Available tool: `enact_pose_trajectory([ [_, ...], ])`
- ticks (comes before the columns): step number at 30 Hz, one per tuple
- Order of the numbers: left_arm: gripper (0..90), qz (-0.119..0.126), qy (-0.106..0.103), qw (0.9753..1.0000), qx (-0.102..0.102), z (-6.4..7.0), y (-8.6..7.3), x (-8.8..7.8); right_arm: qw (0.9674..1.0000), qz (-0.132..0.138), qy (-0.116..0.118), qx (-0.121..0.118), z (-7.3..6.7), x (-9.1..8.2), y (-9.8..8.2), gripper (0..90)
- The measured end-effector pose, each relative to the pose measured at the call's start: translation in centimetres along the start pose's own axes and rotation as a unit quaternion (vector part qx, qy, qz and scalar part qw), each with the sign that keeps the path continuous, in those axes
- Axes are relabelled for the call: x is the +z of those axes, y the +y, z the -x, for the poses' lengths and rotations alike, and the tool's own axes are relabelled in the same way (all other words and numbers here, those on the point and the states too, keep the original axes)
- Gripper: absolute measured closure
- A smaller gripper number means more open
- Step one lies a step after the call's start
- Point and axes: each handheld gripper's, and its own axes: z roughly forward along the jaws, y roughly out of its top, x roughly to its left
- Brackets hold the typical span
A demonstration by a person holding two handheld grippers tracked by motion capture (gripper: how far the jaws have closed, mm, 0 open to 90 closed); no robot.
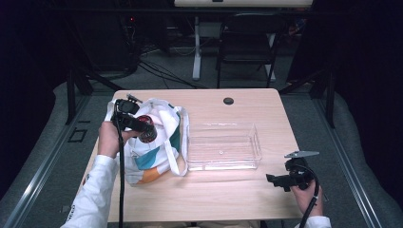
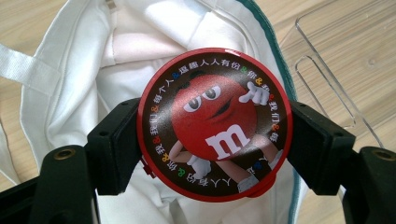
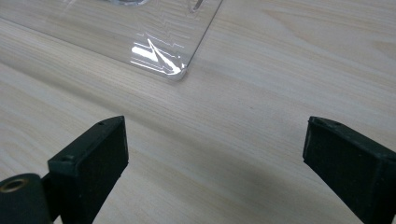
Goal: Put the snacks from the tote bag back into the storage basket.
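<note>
A round red candy tin [image 2: 215,123] with a cartoon figure on its lid is clamped between the black jaws of my left gripper [image 2: 214,144], held above the open white tote bag [image 2: 140,51]. From the high view the tin [image 1: 148,133] hangs over the bag [image 1: 157,142] at the table's left, with the left gripper [image 1: 142,127] shut on it. My right gripper [image 3: 215,154] stands open over bare wood, nothing between its jaws. It rests near the table's front right corner [image 1: 280,180].
A clear plastic tray [image 1: 223,147] stands in the middle of the wooden table [image 1: 214,190], right of the bag; its corner [image 3: 163,65] lies just ahead of the right gripper. A black grommet [image 1: 228,100] sits near the far edge. A folding chair [image 1: 247,42] stands beyond.
</note>
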Motion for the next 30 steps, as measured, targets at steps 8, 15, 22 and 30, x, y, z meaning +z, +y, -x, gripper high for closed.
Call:
enact_pose_trajectory([
  [8,25.8,-0.01,-0.004,0.9999,0.008,0.4,0.6,0.0,1.0,-0.001,-0.004,0.003,0.1,0.1,0.0,6.5],
  [15,25.8,-0.013,-0.012,0.9998,0.013,0.9,0.7,0.3,1.0,-0.006,-0.003,-0.004,-0.2,0.3,0.2,6.7],
  [22,25.8,-0.014,-0.01,0.9995,0.028,2.1,1.5,0.0,0.9999,-0.005,-0.006,-0.006,-0.2,0.2,0.1,6.8],
  [30,25.8,-0.005,-0.01,0.9991,0.041,3.5,2.4,-0.9,0.9999,-0.006,-0.008,-0.008,-0.2,0.1,0.1,6.8],
])
